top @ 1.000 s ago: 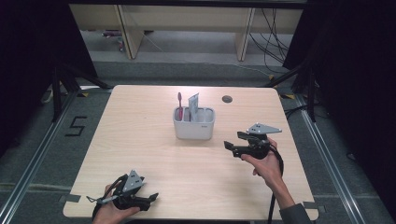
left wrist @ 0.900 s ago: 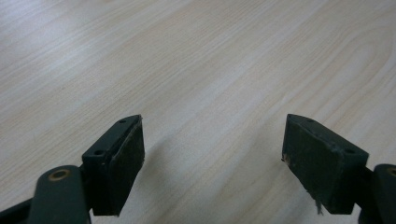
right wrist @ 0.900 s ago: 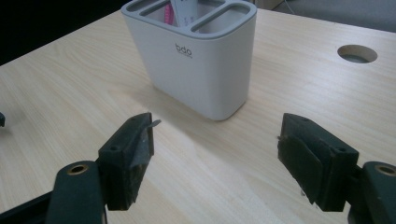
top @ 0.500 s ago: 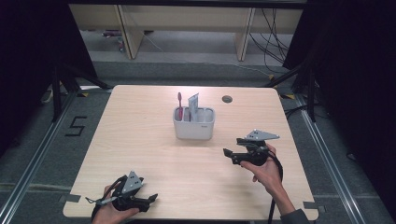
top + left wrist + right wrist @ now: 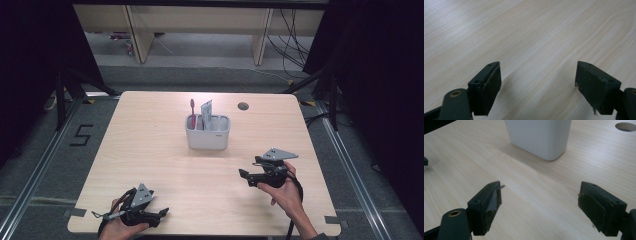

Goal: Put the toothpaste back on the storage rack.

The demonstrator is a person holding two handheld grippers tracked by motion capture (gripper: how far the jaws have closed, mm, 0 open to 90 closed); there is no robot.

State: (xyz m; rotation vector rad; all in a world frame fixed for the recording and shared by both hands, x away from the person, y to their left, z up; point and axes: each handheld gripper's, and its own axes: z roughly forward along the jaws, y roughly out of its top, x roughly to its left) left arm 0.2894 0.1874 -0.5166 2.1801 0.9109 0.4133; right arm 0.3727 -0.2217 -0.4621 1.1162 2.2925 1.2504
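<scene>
A white holder [image 5: 208, 133] stands upright on the pale wooden table [image 5: 150, 150], a little beyond the table's middle, with a red toothbrush [image 5: 192, 112] and a pale tube [image 5: 206, 111] rising out of its top. All else is placed from that holder.

The right gripper [image 5: 243, 174] is nearest to it — on the person's side and off to the right, held in a hand [image 5: 285, 192] low over the table and apart from the holder. Its fingers [image 5: 487, 205] have just been opening and now stand wide, with bare table between them. In the right gripper view the holder's white wall [image 5: 541, 137] stands ahead across an open stretch of wood; nothing lies between fingers and holder.

The left gripper [image 5: 162, 213] lies well away from the holder, at the table's near edge and off to the left, in the other hand [image 5: 117, 227]. Its fingers [image 5: 486, 87] are also spread wide over bare wood, gripping nothing.

A round hole [image 5: 243, 106] in the table sits beyond the holder, to its right. Behind the table's far edge are pale shelf units [image 5: 200, 20] with dark cables [image 5: 295, 35] hanging by them, and on the floor left of the table there is a marked "5" [image 5: 81, 135].
</scene>
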